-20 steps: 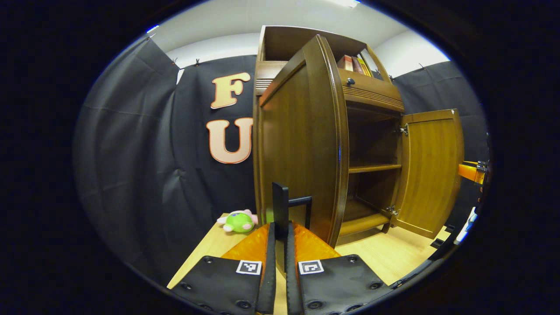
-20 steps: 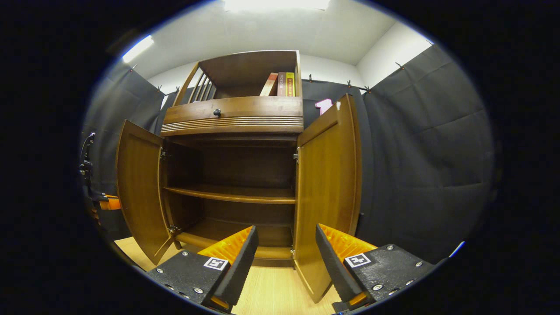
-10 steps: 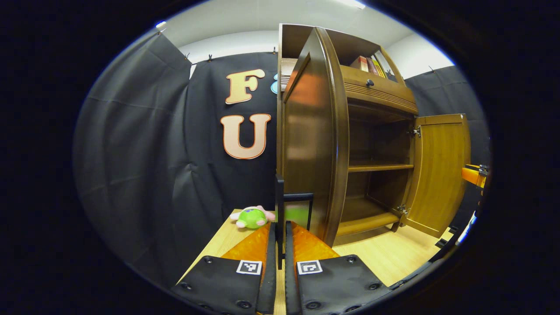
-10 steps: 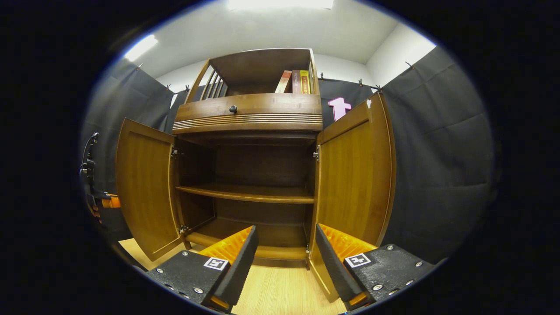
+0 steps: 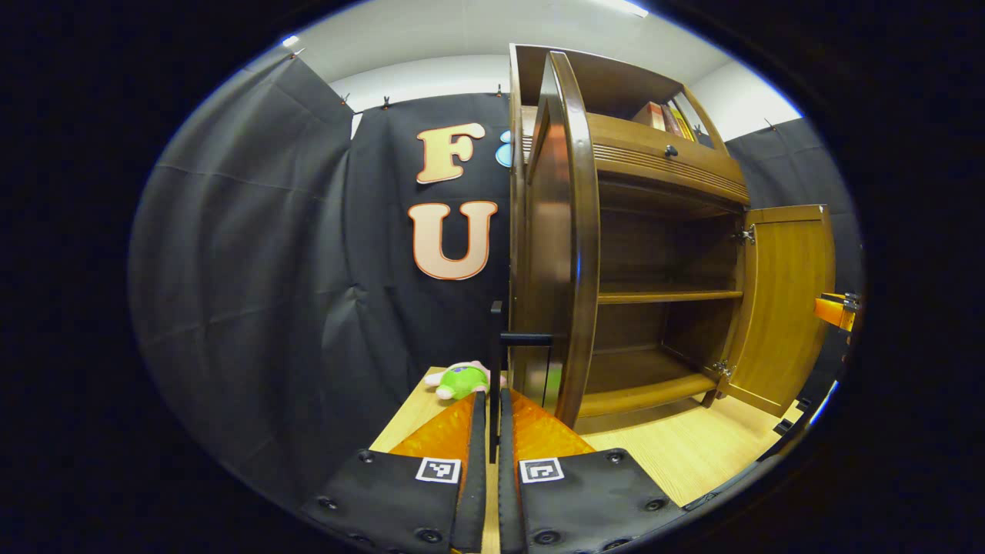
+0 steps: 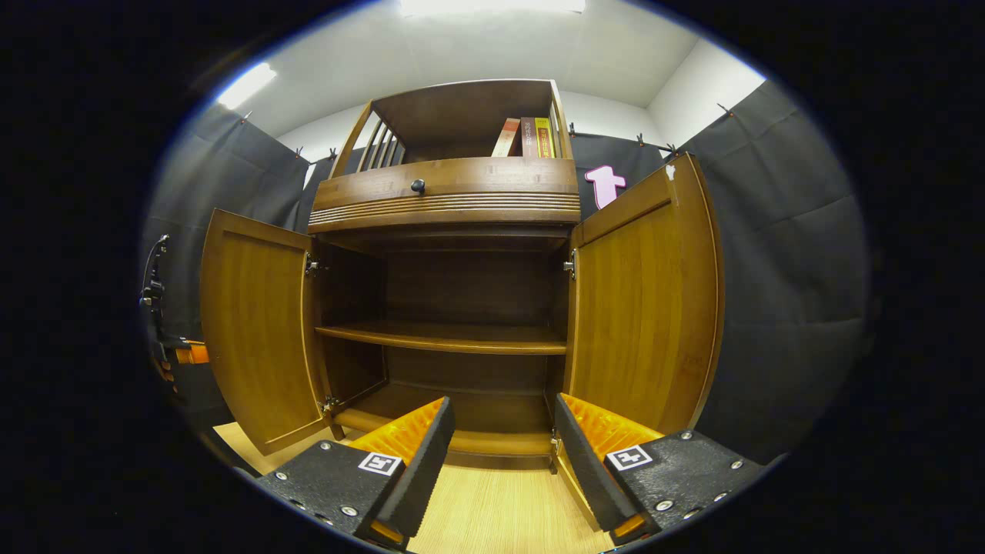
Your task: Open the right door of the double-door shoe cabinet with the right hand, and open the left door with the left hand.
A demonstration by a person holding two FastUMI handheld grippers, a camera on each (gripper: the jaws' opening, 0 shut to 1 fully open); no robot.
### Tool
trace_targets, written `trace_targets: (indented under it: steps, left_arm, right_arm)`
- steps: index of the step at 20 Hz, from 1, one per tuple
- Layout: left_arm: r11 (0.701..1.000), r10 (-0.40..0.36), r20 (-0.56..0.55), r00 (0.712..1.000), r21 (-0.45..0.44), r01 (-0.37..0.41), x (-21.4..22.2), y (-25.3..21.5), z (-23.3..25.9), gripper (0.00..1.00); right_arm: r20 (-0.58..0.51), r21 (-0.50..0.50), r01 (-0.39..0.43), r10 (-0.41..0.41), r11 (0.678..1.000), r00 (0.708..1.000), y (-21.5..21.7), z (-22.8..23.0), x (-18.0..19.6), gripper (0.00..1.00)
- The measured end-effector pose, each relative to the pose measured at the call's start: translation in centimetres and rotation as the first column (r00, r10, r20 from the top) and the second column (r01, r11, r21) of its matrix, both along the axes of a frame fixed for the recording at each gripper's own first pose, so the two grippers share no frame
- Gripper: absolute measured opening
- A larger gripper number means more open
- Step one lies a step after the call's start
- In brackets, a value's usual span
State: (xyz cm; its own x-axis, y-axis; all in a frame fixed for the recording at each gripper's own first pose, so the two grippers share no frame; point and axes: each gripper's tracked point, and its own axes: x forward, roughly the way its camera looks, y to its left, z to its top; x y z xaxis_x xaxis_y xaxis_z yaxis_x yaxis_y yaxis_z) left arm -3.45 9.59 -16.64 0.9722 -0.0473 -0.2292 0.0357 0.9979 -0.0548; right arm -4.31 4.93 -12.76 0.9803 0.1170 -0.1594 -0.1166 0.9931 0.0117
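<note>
Cabinet: double-door shoe cabinet of dark brown varnished wood [image 6: 446, 200], standing on a pale wooden floor [image 6: 500, 515] before the black cloth wall, with a drawer band and a book shelf above the door bay.

Left door, brown wooden panel with rounded edge [image 5: 565, 231]: swung well out, seen nearly edge-on in the left gripper view, its long axis upright and its inner face turned toward the bay. A slim black bar handle [image 5: 499, 362] runs upright on its outer face.

Left gripper [image 5: 492, 408]: fingers drawn close together on the black bar handle, which stands in the narrow slot between them; it appears clamped.

Right door, matching brown wooden panel [image 6: 646, 300]: open, long axis upright, inner face toward the bay, free edge toward the camera.

Right gripper [image 6: 504, 431]: jaws wide, holding nothing, low before the open bay.

Other item: small green and pink plush toy [image 5: 462, 379] on the floor beside the cabinet.

Handling note: both doors look near full swing. The pull should follow the hinge arc rather than a straight line, the grip kept square on the handle, easing off as the hinge stiffens, then opening the fingers before drawing clear.
</note>
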Motion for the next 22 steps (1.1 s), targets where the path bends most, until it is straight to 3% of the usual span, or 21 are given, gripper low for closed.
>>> trace_targets:
  steps: [6,7,10,15,16,19,20,21,22]
  left_arm:
    - [0.999,0.047,0.023,0.999,-0.006,-0.046,-1.3,2.2,1.8,0.14]
    - [0.999,0.051,0.031,0.998,0.006,-0.051,-1.5,2.1,2.3,0.17]
    - [0.998,0.055,0.038,0.998,0.017,-0.055,-2.2,1.1,3.7,0.12]
    - [0.998,0.052,0.073,0.996,0.022,-0.054,-3.1,-0.9,6.9,0.12]
    - [0.998,0.049,0.085,0.995,0.025,-0.052,-3.5,-1.3,7.6,0.14]
    - [0.999,0.033,0.125,0.992,0.039,-0.038,-4.5,-2.8,9.7,0.12]
    - [0.998,0.027,0.137,0.99,0.049,-0.034,-4.7,-3.4,10.5,0.17]
    - [0.998,0.026,0.147,0.989,0.058,-0.035,-4.8,-3.9,11.1,0.22]
    - [0.998,0.023,0.154,0.988,0.057,-0.032,-4.9,-4.6,11.7,0.25]
  right_arm:
    - [-0.002,0.005,-0.006,0.006,1.0,1.0,0.2,-0.1,0.2,0.82]
    - [-0.003,0.006,-0.004,0.004,1.0,1.0,0.0,-0.2,0.2,0.82]
    - [-0.011,0.012,0.005,-0.005,1.0,1.0,-0.6,-0.3,0.3,0.82]
    - [-0.011,0.02,0.024,-0.024,0.999,1.0,-2.0,0.0,0.4,0.82]
    - [-0.011,0.023,0.027,-0.027,0.999,1.0,-2.3,0.0,0.4,0.93]
    - [-0.01,0.032,0.036,-0.036,0.999,0.999,-3.0,0.0,0.4,0.93]
    - [-0.01,0.034,0.039,-0.039,0.999,0.999,-3.3,0.0,0.5,0.82]
    - [-0.012,0.036,0.042,-0.041,0.998,0.999,-3.5,0.0,0.5,0.93]
    - [-0.012,0.038,0.043,-0.042,0.998,0.999,-3.7,0.0,0.4,0.93]
